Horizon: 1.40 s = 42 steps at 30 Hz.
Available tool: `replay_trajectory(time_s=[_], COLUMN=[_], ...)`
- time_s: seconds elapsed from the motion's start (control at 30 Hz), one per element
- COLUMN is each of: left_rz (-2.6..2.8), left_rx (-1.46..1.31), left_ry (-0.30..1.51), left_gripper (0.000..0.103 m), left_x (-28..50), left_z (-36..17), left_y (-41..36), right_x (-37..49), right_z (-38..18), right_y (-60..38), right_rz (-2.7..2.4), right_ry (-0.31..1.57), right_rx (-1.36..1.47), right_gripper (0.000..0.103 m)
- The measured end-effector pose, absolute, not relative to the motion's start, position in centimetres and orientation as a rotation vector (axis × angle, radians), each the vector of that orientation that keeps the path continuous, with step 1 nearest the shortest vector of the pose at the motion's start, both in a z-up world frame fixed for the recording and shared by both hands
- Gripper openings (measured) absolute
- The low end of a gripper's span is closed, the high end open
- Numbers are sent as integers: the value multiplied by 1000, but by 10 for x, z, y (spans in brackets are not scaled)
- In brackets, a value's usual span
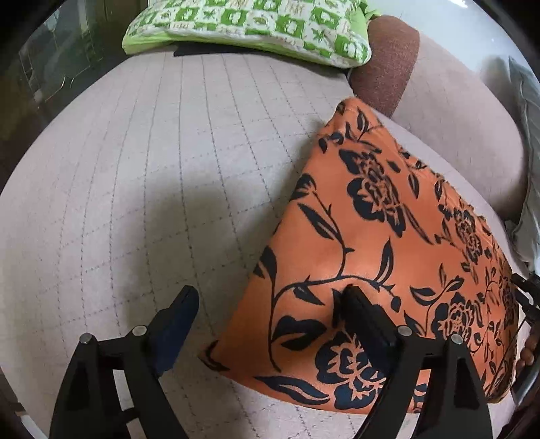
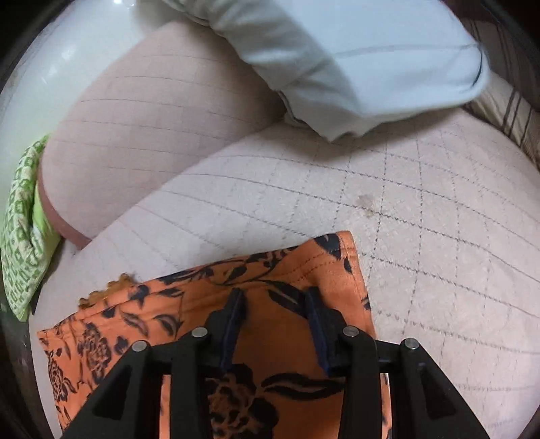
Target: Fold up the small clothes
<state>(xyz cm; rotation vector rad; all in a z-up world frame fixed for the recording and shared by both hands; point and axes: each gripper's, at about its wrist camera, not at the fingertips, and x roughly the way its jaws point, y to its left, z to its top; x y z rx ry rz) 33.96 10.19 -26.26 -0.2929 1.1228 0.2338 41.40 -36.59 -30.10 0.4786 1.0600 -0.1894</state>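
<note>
an orange cotton garment with black flowers [image 1: 388,243] is spread flat at 3 o'clock on the quilted beige sofa seat [image 1: 152,169] for folding; the left gripper [image 1: 270,300] is spread wide, nothing held (one finger over the cloth); the right gripper [image 2: 275,297] is half parted above the hem, apparently gripping nothing.

Matt floral cloth [image 1: 388,236], quilted cover [image 1: 152,169]

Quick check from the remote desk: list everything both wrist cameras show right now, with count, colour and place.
Garment: one, orange with black flowers, flat on the sofa seat.
Sofa: one, pale pink with a thin grid pattern, under everything.
Cushion: one, green and white patterned, at the far end of the seat.
Bolster: one, brown, beside the cushion.
Pale cloth: one, light blue-grey, against the sofa back.
Left hand-held gripper: one, black, open, straddling the garment's left edge.
Right hand-held gripper: one, black, part open above the garment's top edge; grip unclear.
</note>
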Motion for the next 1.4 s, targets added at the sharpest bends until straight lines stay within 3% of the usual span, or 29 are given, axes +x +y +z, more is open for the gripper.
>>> replay_trajectory(time_s=[0.27,0.33,0.4,0.47,0.53,0.77,1.0,1.4], left_rz=[190,161,173,190,185,236,71,67], left_rx=[-330,-290,-201,-141,-203,-443,-687,-839], left_ry=[1068,1077,1082,1126,1180,1073,1198,1068], left_gripper=[89,89,89,89,89,89,89,93], left_x=[319,315,315,320,323,287,263,299], left_z=[-239,-239,-244,-259,-269,-244,-278,-287], left_y=[95,82,72,68,78,125,111,93], right_x=[308,276,250,241,230,210,189,193], right_z=[-256,-261,-278,-306,-307,-289,-316,-349], right_y=[-309,-291,-283,-286,-288,-301,-318,-349], right_rz=[78,104,78,21,20,168,268,120], right_ry=[1015,1020,1038,1105,1053,1016,1051,995], right_rx=[363,320,277,217,233,579,975,1222], right_gripper=[42,43,51,52,52,56,62,64])
